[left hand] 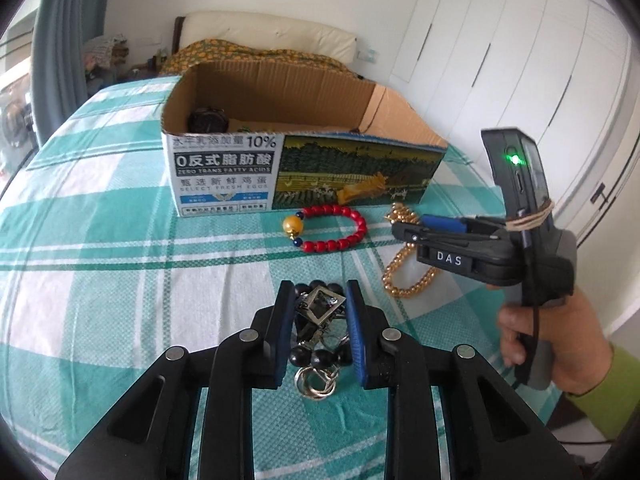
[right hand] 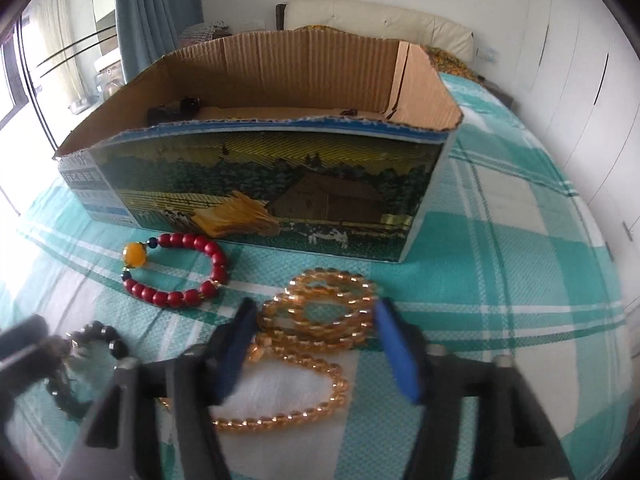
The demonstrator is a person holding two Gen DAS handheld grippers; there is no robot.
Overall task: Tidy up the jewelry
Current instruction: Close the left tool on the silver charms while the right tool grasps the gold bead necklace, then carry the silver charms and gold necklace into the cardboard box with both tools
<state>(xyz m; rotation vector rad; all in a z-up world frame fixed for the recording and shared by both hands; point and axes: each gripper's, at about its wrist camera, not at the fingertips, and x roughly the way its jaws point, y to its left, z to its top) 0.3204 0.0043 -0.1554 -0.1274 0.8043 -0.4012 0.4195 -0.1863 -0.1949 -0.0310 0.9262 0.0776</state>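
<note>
Left gripper (left hand: 319,312) is lowered, its jaws parted around a black bead and metal cluster (left hand: 318,320). Right gripper (right hand: 316,344) hangs spread over the gold bead necklace (right hand: 316,320). Both lie on a teal checked cloth (left hand: 100,240) before the cardboard box (left hand: 280,136); white wardrobe doors (left hand: 500,48) stand behind.

Count of items on the checked bedcover (left hand: 100,240):

One cardboard box (left hand: 228,168), ahead of both tongs. One red bead bracelet (left hand: 332,228), between the box and the tongs. One gold bead necklace (right hand: 320,320), partly coiled, between the fingers of the right gripper (right hand: 316,344). One dark bead piece with metal rings (left hand: 316,320), between the fingers of the left gripper (left hand: 318,332). At least two dark objects show inside the box; kind cannot be told.
</note>
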